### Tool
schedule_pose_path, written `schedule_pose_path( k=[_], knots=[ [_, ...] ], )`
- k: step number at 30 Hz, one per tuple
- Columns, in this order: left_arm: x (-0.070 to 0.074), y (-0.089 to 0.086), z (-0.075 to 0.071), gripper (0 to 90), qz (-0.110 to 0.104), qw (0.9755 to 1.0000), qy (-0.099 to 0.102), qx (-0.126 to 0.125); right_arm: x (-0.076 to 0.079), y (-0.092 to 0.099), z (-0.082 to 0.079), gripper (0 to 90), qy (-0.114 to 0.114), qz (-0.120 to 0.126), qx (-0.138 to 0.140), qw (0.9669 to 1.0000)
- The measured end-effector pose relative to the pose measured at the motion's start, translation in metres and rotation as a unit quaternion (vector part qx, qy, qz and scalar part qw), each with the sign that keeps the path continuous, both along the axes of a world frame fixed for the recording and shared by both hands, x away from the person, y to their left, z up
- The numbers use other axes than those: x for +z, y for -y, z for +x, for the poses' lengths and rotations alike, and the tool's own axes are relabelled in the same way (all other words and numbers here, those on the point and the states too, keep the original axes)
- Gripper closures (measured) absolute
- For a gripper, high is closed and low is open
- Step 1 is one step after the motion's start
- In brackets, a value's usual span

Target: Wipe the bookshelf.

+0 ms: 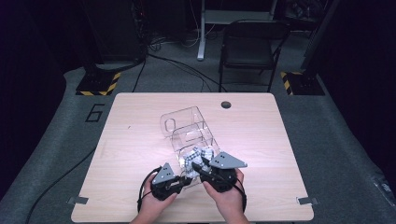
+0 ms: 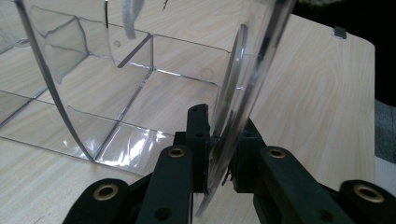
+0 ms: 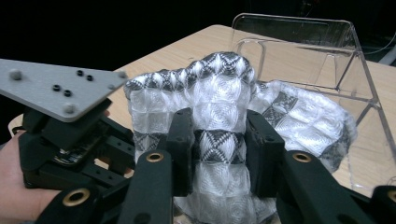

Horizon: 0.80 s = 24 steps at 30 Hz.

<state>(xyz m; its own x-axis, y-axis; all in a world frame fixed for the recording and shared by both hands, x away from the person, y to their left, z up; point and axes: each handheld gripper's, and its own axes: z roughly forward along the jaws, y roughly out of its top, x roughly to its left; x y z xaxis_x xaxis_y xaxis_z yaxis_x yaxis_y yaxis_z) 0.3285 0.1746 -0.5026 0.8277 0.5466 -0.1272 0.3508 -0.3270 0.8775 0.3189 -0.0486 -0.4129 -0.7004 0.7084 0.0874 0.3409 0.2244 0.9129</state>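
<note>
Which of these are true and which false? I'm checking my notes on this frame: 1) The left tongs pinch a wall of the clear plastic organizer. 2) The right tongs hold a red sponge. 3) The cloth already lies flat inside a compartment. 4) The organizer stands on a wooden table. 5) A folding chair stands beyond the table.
1) True: the left tongs are closed on a thin clear wall of the organizer.
2) False: the right tongs grip a bunched black-and-white patterned cloth.
3) False: the cloth is held up in the tongs at the organizer's near end.
4) True: it rests on the light wooden table.
5) True: a dark folding chair stands behind the table.
</note>
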Motion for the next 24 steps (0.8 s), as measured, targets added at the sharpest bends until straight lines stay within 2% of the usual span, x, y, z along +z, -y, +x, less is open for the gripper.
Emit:
schedule_pose_path(
  k=[1, 4, 7, 8, 9, 11, 12, 14, 17, 20, 23, 24],
  knots=[
    [0.000, 0.000, 0.000, 80.5, -0.003, 1.0000, -0.002, 0.003, 0.000, 0.004, 0.002, 66.9, -0.004, 0.003, 0.002, 1.0000],
    [0.000, -0.001, 0.000, 80.5, -0.001, 1.0000, -0.001, 0.002, -0.001, 0.026, 0.009, 67.3, -0.009, 0.013, -0.034, 0.9993],
    [0.000, 0.000, 0.000, 80.5, -0.002, 1.0000, -0.001, 0.003, -0.003, 0.040, 0.013, 68.1, -0.020, 0.031, -0.046, 0.9982],
    [0.000, 0.001, 0.000, 80.6, 0.002, 1.0000, 0.006, 0.007, -0.003, 0.038, 0.012, 67.9, -0.021, 0.032, -0.049, 0.9981],
    [0.000, 0.001, 0.000, 80.7, 0.003, 1.0000, 0.006, 0.005, -0.002, 0.033, 0.010, 67.9, -0.012, 0.020, -0.057, 0.9981],
    [0.000, 0.002, 0.000, 80.7, -0.003, 1.0000, 0.004, 0.004, -0.002, 0.023, 0.007, 67.8, -0.017, 0.023, -0.044, 0.9986],
    [0.000, 0.002, 0.001, 80.7, 0.000, 1.0000, 0.006, 0.002, -0.002, 0.013, 0.004, 67.7, -0.018, 0.029, -0.028, 0.9990],
    [0.000, 0.002, 0.002, 80.9, 0.002, 1.0000, 0.009, 0.001, -0.002, -0.004, -0.002, 67.5, -0.007, 0.016, -0.005, 0.9998],
    [-0.001, 0.000, 0.001, 80.8, -0.002, 1.0000, 0.003, 0.003, 0.000, -0.017, -0.007, 67.4, 0.007, -0.007, 0.008, 0.9999],
    [0.000, 0.000, 0.000, 80.8, -0.003, 1.0000, 0.002, 0.005, -0.001, -0.004, 0.000, 67.6, -0.003, 0.007, 0.012, 0.9999],
    [0.000, -0.001, 0.000, 80.7, -0.006, 1.0000, -0.003, 0.004, -0.001, 0.023, 0.009, 67.6, -0.014, 0.013, -0.029, 0.9994],
    [0.000, 0.001, 0.000, 80.7, -0.006, 1.0000, 0.001, 0.006, -0.001, 0.031, 0.012, 67.8, -0.018, 0.018, -0.042, 0.9988]
  ],
)
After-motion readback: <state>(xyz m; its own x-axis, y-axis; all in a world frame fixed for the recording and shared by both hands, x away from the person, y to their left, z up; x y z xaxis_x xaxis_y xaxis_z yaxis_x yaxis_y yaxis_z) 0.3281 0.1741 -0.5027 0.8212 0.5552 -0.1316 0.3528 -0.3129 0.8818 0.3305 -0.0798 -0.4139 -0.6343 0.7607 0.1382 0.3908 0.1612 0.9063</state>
